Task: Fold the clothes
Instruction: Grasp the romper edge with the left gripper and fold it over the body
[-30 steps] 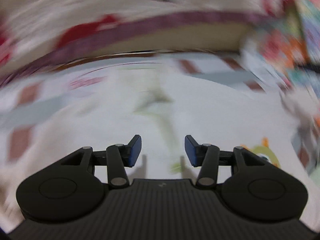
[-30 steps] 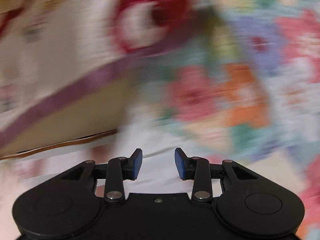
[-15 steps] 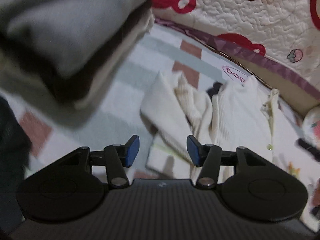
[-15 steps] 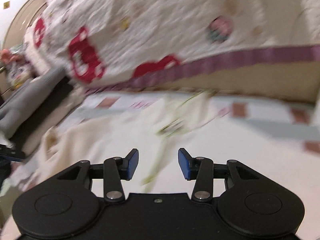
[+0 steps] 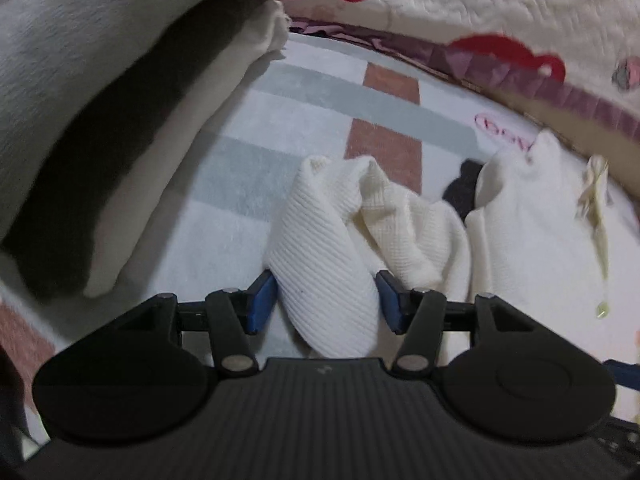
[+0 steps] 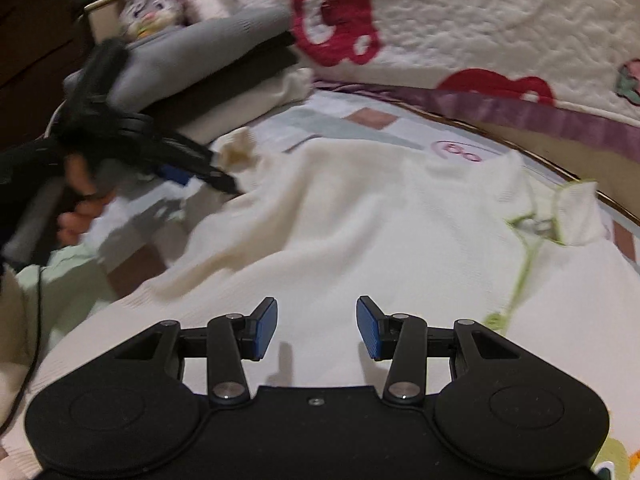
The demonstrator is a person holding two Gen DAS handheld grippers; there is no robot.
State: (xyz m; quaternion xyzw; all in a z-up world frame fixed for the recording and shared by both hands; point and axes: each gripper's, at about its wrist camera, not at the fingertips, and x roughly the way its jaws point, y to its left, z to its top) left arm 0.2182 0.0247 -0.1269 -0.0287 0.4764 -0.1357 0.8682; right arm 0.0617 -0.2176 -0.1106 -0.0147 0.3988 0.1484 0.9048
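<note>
Open hand-held gripper (image 6: pixel 317 326) above blurry cardigan (image 6: pixel 360 232)

A checked mat (image 5: pixel 384 104) in pale grey, white and brick-red squares covers the floor, a pink oval mark (image 6: pixel 456 151) printed near its far edge. Behind it hangs a quilted cream bedspread (image 6: pixel 500 12) with red shapes and a purple border (image 6: pixel 560 120). At far left, blurred, a cartoon-printed package (image 6: pixel 148 12) — its details unreadable — sits beside dark wooden furniture (image 6: pixel 36 40).
</note>
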